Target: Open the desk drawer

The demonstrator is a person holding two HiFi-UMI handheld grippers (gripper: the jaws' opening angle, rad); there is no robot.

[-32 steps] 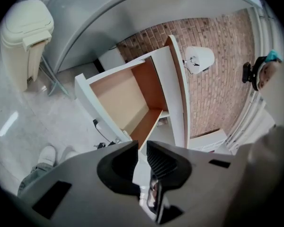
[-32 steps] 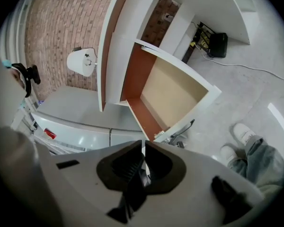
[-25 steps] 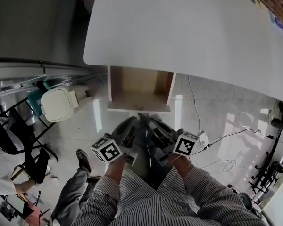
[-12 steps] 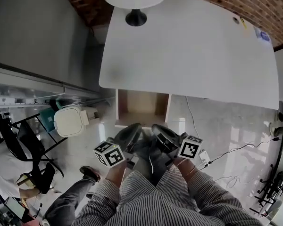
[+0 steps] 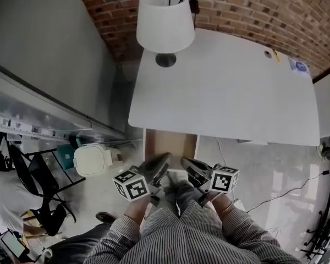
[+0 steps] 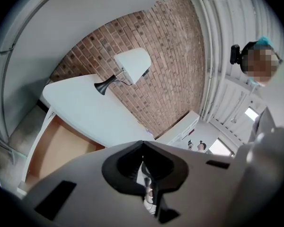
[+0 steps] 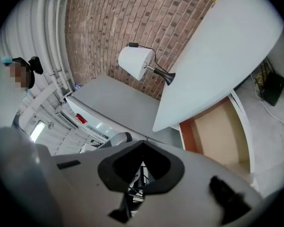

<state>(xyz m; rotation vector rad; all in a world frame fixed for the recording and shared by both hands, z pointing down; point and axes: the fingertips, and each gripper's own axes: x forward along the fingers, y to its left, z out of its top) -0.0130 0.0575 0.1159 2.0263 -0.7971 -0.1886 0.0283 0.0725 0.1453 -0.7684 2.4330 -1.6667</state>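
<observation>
Left claw clenched, nothing in it; right claw the same. Both are held side by side, tips near each other, clear of the drawer. Drawer stands pulled out from under the white surface, wooden bottom showing. Lamp sits at the surface's back-left corner by the brick wall.

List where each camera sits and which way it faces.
Head view: on the person's head, facing steeply down at desk, open drawer, lamp; striped sleeves, left gripper, right gripper show.
Left gripper view: rides that gripper, faces along its shut, empty jaws toward desk and brick wall.
Right gripper view: same on the right, jaws shut, empty.
Shared: all three see desk, lamp, drawer.
</observation>
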